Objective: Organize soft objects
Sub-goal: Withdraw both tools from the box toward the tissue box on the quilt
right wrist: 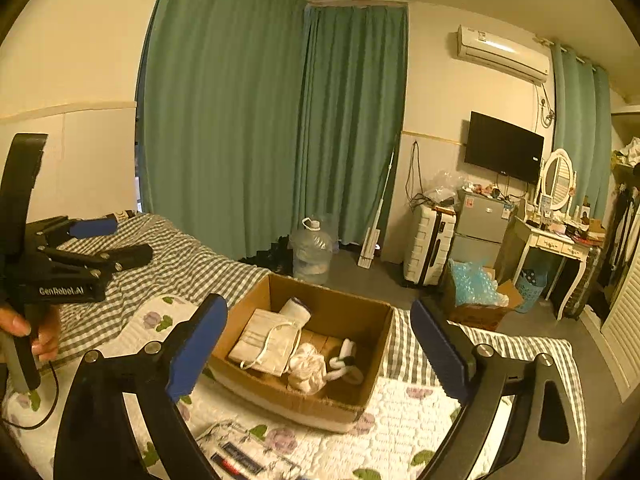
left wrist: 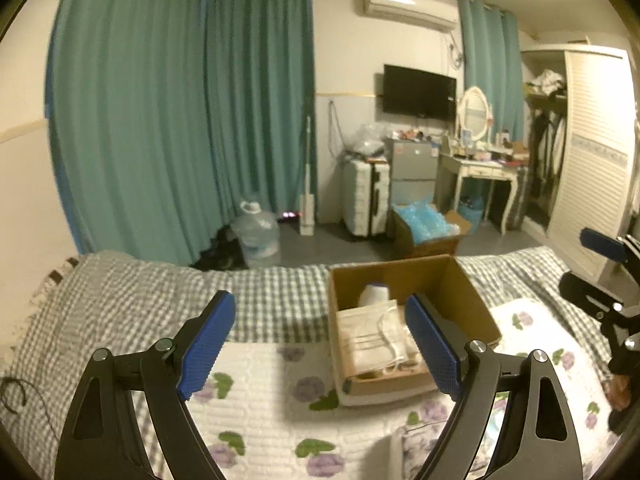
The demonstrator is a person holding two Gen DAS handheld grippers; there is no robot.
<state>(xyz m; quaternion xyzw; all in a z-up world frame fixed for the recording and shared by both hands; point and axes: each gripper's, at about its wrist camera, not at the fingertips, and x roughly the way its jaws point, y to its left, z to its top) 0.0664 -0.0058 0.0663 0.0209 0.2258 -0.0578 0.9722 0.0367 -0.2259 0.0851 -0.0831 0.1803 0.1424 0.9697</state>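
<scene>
Nearest the right wrist camera, the right gripper (right wrist: 318, 344) hangs above the bed (right wrist: 404, 412) with its blue pads spread wide and nothing between them. Just below it a flat clear pouch (right wrist: 240, 452) with dark printed strips lies on the white flowered quilt (right wrist: 400, 420). The left gripper (left wrist: 320, 344) is likewise held wide apart and empty over the quilt; seen from the right camera it sits off to the left (right wrist: 120, 240), gripped by a hand (right wrist: 36, 332).

Beyond both grippers an open box (right wrist: 376, 344) of brown cardboard rests on the bed, partly on the quilt and partly on the checked sheet (right wrist: 180, 264). Inside it lie a folded pale cloth bag (right wrist: 268, 340) with a cord, a white roll (right wrist: 296, 312) at the back, a cream bundle (right wrist: 308, 368) and a small white and dark soft item (right wrist: 344, 356) to its right.

Past the bed's edge, on the floor, stand a water jug (right wrist: 312, 252), a white suitcase (right wrist: 428, 244) and another box holding blue wrap (right wrist: 472, 284). Teal curtains (right wrist: 240, 120), a TV (right wrist: 504, 148) and an air conditioner (right wrist: 504, 54) fill the far wall
</scene>
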